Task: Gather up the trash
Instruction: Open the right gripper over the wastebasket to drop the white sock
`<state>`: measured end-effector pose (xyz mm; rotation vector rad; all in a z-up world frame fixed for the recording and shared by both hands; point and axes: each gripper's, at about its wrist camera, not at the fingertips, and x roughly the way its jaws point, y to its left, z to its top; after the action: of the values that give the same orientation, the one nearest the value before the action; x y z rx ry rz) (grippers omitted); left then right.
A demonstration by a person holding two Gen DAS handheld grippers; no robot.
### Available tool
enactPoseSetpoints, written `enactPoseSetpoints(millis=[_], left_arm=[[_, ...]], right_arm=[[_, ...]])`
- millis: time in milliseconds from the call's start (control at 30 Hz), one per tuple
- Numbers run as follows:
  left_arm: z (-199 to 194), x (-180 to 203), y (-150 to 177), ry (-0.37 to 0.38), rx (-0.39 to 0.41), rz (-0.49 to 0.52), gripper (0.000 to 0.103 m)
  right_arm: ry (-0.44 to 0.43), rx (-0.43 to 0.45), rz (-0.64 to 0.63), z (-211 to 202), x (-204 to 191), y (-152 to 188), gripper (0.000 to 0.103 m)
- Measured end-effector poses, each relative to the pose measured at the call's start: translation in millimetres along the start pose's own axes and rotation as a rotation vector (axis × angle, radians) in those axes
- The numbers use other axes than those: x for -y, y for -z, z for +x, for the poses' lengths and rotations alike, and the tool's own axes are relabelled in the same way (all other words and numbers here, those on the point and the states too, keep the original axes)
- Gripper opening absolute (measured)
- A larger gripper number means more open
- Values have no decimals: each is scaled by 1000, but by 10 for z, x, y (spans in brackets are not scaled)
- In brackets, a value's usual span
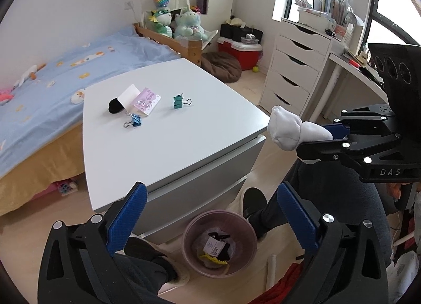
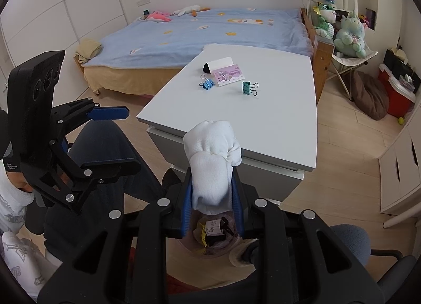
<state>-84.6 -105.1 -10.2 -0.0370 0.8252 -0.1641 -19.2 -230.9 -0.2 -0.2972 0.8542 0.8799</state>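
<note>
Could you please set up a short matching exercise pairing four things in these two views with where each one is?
Things:
1. white sock bundle
2. teal binder clip
3. cotton socks label
4. red cooler box

Places:
A. in the pink bin
B. on the white table
C. on the floor by the drawers
D. in the right tool

Pairs: 1-D, 2-B, 3-A, 4-C

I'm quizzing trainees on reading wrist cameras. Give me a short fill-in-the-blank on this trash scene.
1. The right claw grips a white ____.
2. The left claw is ____ and empty.
3. The bin stands on the ____.
4. On the table lie two binder clips, one blue and one ____.

Missing words: sock; open; floor; green
</note>
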Motion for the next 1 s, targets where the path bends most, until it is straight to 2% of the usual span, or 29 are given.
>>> enactPoseSetpoints(millis=[433,800,900,967,1000], left_arm=[[-177,-201,75,-44,29,-48,95],[-291,-415,113,-75,49,-93,95],[-295,-449,123,-77,51,-99,95],[-290,-459,129,-77,53,-102,95],[-286,-461,129,-77,53,-103,95]], right_arm=[[-13,-8,-34,4,-96,-1,26],[-63,-49,-93,149,-312,-13,26],[-85,-70,-110,187,-355,-8,35],[-92,-75,-114,213,-376,4,68],[-97,-72,-111,218,-375,8,73]])
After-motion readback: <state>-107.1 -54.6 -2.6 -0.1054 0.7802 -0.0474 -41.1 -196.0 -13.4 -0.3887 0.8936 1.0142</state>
